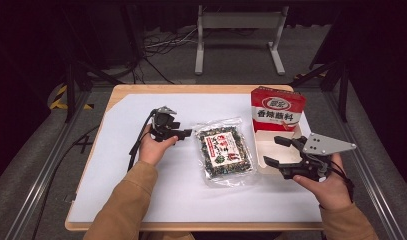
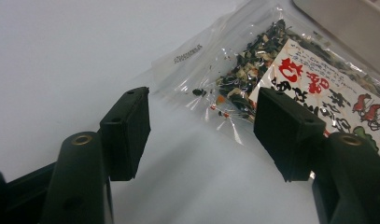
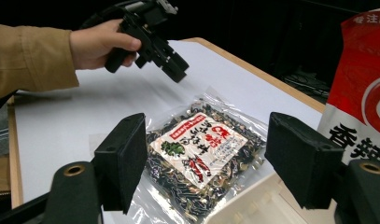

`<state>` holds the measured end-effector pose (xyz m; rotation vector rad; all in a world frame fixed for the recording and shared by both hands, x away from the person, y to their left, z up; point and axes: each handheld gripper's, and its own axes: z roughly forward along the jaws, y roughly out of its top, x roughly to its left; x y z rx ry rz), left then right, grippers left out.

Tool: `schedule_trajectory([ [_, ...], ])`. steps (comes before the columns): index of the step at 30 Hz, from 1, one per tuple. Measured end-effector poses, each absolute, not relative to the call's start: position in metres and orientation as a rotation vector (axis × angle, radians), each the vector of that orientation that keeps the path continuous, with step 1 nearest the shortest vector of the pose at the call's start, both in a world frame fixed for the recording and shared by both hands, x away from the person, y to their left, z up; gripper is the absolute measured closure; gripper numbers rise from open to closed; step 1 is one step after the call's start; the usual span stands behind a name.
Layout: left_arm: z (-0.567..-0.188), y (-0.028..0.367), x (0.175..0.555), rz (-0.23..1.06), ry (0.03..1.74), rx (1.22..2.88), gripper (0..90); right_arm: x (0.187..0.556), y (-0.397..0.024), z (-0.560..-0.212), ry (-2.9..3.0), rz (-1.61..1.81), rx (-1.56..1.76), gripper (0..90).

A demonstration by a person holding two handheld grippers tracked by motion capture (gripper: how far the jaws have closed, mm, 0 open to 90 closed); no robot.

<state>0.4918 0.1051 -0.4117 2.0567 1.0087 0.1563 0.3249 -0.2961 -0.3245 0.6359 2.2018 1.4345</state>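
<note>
We bring our left tongs [image 1: 185, 133], gaping and empty, toward the packet [image 1: 224, 151]; our right tongs [image 1: 277, 151] wait open. Next: pinch its edge.

The high view looks forward and down from above the person's side, taking in the whole white-covered table [image 1: 141, 190] and the dark floor beyond its far edge. The left gripper view sits low and very close to the table, facing along its own jaws toward the clear packet of dried greens [image 2: 290, 79], whose near corner reaches between them. The right gripper view looks from the right side leftward across the table, a little higher, over the same packet [image 3: 197, 149] to the left gripper [image 3: 171, 63] beyond. All three share this packet [image 1: 224, 150]; the pale edge at the top right of the left gripper view is probably the open box [image 1: 276, 145].
</note>
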Motion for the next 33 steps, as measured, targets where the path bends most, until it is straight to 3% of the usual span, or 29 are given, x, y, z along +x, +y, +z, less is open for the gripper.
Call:
schedule_trajectory([
  [12, -0.430, 0.097, 0.504, -0.035, 1.098, 2.019, 37.6, 0.322, -0.296, -0.325, 2.206, 1.452, 0.640, 28.8],
  [33, -0.437, 0.080, 0.518, -0.156, 1.171, 2.046, 37.8, 0.312, -0.300, -0.332, 2.207, 1.426, 0.676, 27.4],
])
